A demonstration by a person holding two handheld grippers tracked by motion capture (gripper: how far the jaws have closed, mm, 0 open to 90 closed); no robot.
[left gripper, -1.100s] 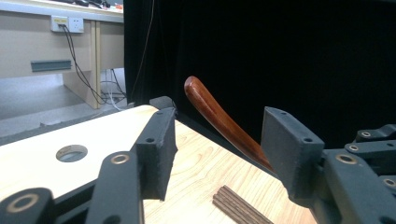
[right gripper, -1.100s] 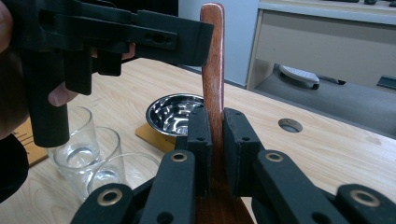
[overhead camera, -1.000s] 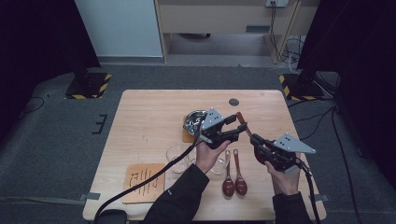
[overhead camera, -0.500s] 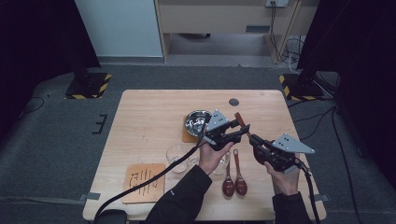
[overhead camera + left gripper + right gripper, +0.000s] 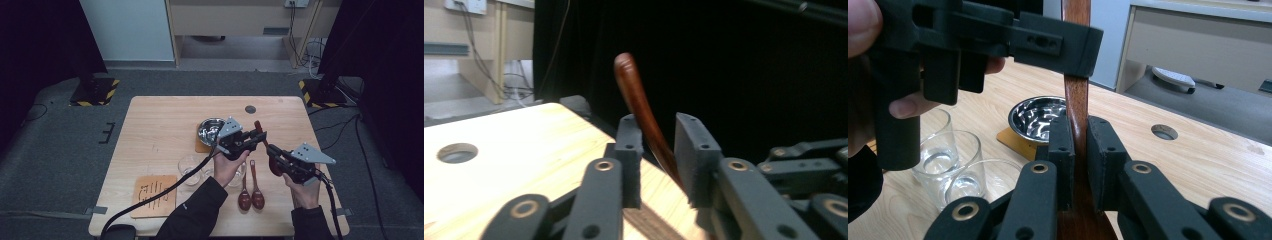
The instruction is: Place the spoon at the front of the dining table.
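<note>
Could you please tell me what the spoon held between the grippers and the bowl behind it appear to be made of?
Spoon: apparently wood, dark reddish-brown with a glossy varnish; faint grain and a sheen show.
Bowl: seemingly polished metal, likely stainless steel; its inside gives mirror-like reflections.

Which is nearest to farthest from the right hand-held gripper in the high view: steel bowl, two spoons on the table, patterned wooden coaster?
From the right hand-held gripper:
1. Two spoons, just beside it, toward the person.
2. Steel bowl, farther up the table, beyond the left hand-held gripper.
3. Patterned wooden coaster, far left, near edge.

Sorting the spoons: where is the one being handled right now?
In the high view the wooden spoon hangs above the table's right half, between the left gripper and right gripper, right of the steel bowl.
</note>
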